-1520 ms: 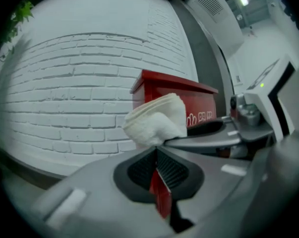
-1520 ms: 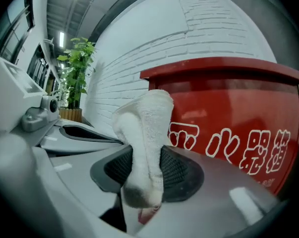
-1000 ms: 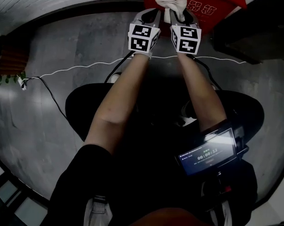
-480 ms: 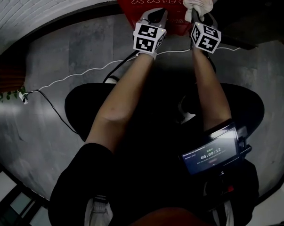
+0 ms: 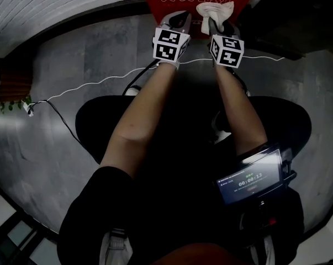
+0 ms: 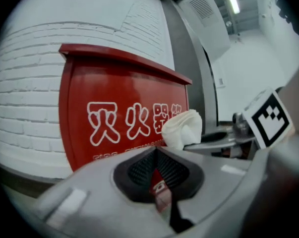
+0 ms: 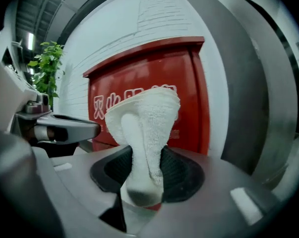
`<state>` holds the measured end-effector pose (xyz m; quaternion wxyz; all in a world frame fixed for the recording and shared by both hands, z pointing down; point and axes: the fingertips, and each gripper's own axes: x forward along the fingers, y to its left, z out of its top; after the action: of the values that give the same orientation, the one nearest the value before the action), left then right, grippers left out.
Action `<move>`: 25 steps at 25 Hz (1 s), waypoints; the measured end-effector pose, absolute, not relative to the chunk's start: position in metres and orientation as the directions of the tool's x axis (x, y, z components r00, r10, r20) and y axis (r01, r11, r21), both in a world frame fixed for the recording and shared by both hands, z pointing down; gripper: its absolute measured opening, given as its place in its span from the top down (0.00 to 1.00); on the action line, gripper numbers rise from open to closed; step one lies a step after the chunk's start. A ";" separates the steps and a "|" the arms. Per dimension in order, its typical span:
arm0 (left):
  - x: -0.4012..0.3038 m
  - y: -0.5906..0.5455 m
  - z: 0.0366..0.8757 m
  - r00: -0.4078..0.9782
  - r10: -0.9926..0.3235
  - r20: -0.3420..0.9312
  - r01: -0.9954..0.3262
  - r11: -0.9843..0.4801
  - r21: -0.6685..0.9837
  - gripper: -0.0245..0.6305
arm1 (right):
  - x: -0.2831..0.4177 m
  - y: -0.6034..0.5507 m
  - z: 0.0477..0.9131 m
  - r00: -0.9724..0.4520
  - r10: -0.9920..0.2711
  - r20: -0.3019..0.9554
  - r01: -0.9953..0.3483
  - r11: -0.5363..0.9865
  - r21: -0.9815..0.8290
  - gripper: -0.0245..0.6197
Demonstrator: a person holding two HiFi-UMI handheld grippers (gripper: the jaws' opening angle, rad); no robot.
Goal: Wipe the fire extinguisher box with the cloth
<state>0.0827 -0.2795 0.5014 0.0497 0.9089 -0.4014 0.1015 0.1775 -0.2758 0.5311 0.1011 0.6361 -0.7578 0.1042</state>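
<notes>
Fire extinguisher box [image 6: 119, 83] reads "灭火器"; R gripper [image 7: 147, 170] jaws grip cloth [image 7: 144, 115], L gripper [image 6: 156, 170] pinched together.

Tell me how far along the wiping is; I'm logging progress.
Done: the cloth is picked up and clamped in the right claw. In hand: it is held up at the front of the red fire extinguisher box; contact can't be confirmed. The left claw is shut and empty. Left: wiping the box's face; no wiped area shows.
</notes>
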 end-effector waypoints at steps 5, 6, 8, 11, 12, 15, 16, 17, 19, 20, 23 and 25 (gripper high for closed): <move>0.016 -0.277 0.512 0.583 -0.770 0.260 -0.798 -0.603 0.004 0.96 | 0.096 -0.277 0.539 -0.298 -0.897 0.326 -0.951 0.307 -0.024 0.71; 0.000 -0.278 0.517 0.561 -0.782 0.270 -0.813 -0.583 0.002 0.96 | 0.081 -0.279 0.541 -0.319 -0.887 0.333 -0.944 0.329 -0.029 0.71; -0.031 -0.280 0.529 0.516 -0.806 0.289 -0.843 -0.538 0.005 0.96 | 0.053 -0.283 0.547 -0.357 -0.868 0.345 -0.929 0.367 -0.037 0.71; -0.059 -0.278 0.536 0.484 -0.818 0.311 -0.868 -0.495 0.050 0.96 | 0.018 -0.290 0.558 -0.402 -0.838 0.369 -0.908 0.415 -0.048 0.71; -0.066 -0.278 0.537 0.477 -0.820 0.316 -0.872 -0.485 0.058 0.96 | 0.007 -0.292 0.563 -0.416 -0.827 0.379 -0.902 0.428 -0.057 0.71; -0.079 -0.278 0.543 0.463 -0.823 0.330 -0.882 -0.466 0.075 0.96 | -0.017 -0.297 0.582 -0.443 -0.798 0.409 -0.889 0.449 -0.088 0.71; -0.080 -0.278 0.545 0.460 -0.823 0.333 -0.884 -0.461 0.082 0.96 | -0.022 -0.298 0.589 -0.446 -0.792 0.418 -0.888 0.450 -0.094 0.71; -0.081 -0.279 0.547 0.460 -0.822 0.335 -0.884 -0.459 0.089 0.96 | -0.025 -0.300 0.595 -0.446 -0.788 0.424 -0.888 0.450 -0.099 0.71; -0.077 -0.282 0.551 0.467 -0.815 0.342 -0.880 -0.466 0.092 0.96 | -0.027 -0.303 0.604 -0.444 -0.786 0.429 -0.890 0.443 -0.111 0.71; -0.074 -0.282 0.554 0.474 -0.809 0.349 -0.876 -0.475 0.088 0.96 | -0.027 -0.305 0.607 -0.442 -0.787 0.431 -0.892 0.438 -0.116 0.71; -0.060 -0.285 0.563 0.499 -0.786 0.364 -0.857 -0.509 0.078 0.96 | -0.019 -0.310 0.614 -0.429 -0.790 0.438 -0.899 0.422 -0.119 0.71; -0.047 -0.287 0.569 0.516 -0.771 0.373 -0.846 -0.528 0.079 0.96 | -0.005 -0.313 0.616 -0.413 -0.798 0.439 -0.907 0.402 -0.124 0.71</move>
<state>-0.0474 -0.2873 0.5689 0.1261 0.8614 -0.4693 0.1475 -0.0053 -0.3132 0.6159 0.1571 0.5183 -0.8223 0.1747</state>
